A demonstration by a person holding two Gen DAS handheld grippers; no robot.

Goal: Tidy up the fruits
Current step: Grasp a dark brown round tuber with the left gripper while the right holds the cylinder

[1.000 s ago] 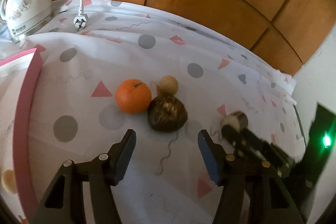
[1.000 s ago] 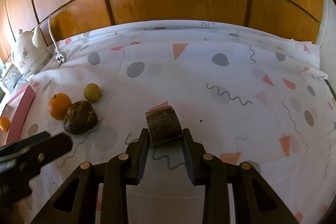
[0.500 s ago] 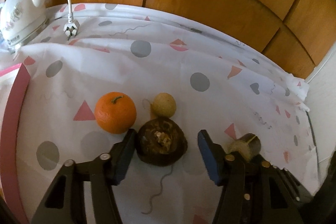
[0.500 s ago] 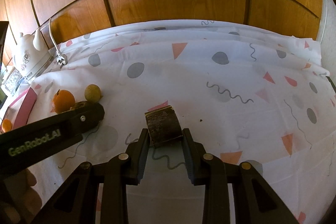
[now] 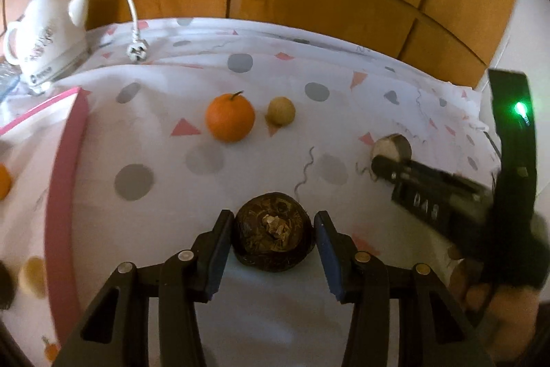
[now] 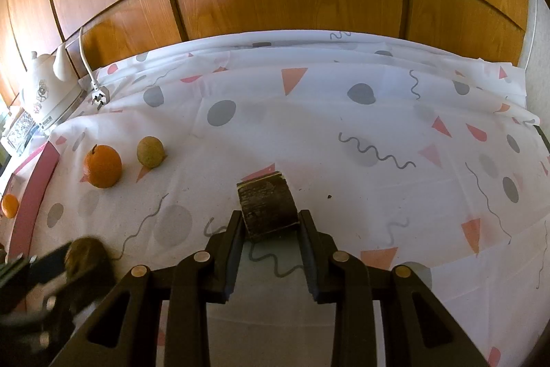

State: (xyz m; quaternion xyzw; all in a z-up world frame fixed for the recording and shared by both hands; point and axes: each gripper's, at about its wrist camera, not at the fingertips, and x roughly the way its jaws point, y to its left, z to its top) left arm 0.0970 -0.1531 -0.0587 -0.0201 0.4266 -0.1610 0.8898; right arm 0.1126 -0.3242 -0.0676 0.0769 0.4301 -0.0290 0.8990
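The left claw [image 5: 273, 238] is closing around the dark fruit [image 5: 272, 231], low centre of frame. The right claw [image 6: 270, 227] is gripping a brown log piece [image 6: 267, 206]. An orange [image 5: 230, 117] and small yellow fruit [image 5: 281, 111] are sitting apart above, the pink tray edge [image 5: 63, 181] running along the left, open cloth [image 5: 165, 212] lying between.

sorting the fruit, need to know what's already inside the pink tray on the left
Inside the pink tray, a small orange fruit lies near its rim. The left wrist view adds a blurred yellowish round thing and a dark one at the picture's edge. The rest of the tray lies outside both views.
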